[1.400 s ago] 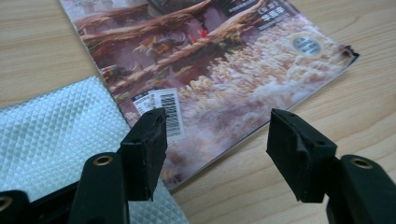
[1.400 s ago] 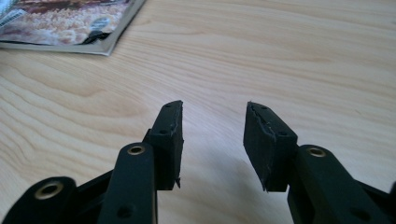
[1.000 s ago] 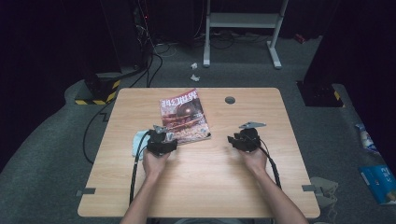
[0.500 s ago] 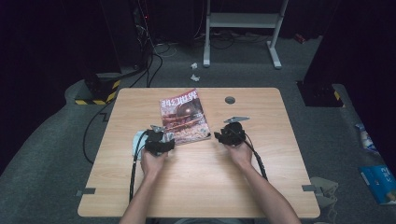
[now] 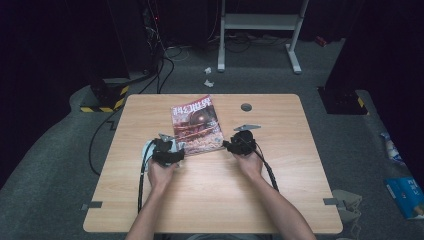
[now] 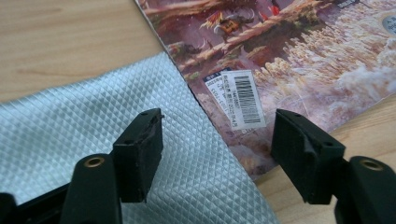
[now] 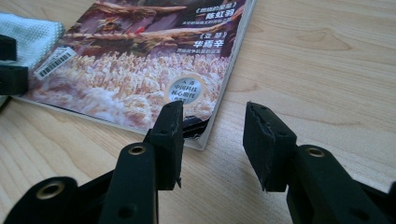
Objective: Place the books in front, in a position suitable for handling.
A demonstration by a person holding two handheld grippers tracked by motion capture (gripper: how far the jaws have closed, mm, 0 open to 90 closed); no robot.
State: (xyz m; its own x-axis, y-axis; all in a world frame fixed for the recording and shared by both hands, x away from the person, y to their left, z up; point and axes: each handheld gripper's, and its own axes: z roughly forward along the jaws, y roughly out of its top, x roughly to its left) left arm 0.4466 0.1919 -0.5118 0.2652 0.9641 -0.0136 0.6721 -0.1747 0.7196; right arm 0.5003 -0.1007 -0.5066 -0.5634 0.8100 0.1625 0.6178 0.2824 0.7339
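Glossy magazine (image 5: 196, 123) lies flat mid-bench, my left tongs (image 6: 217, 140) gaping over its corner and the silver cloth (image 6: 93, 140), right tongs (image 7: 212, 135) gaping at its near corner, so I risk pinching only the cover and tearing it.

A light wooden rectangular table (image 5: 280, 195) was set on grey carpet (image 5: 60, 165); a white metal stand (image 5: 260, 22) was seen at twelve o'clock.
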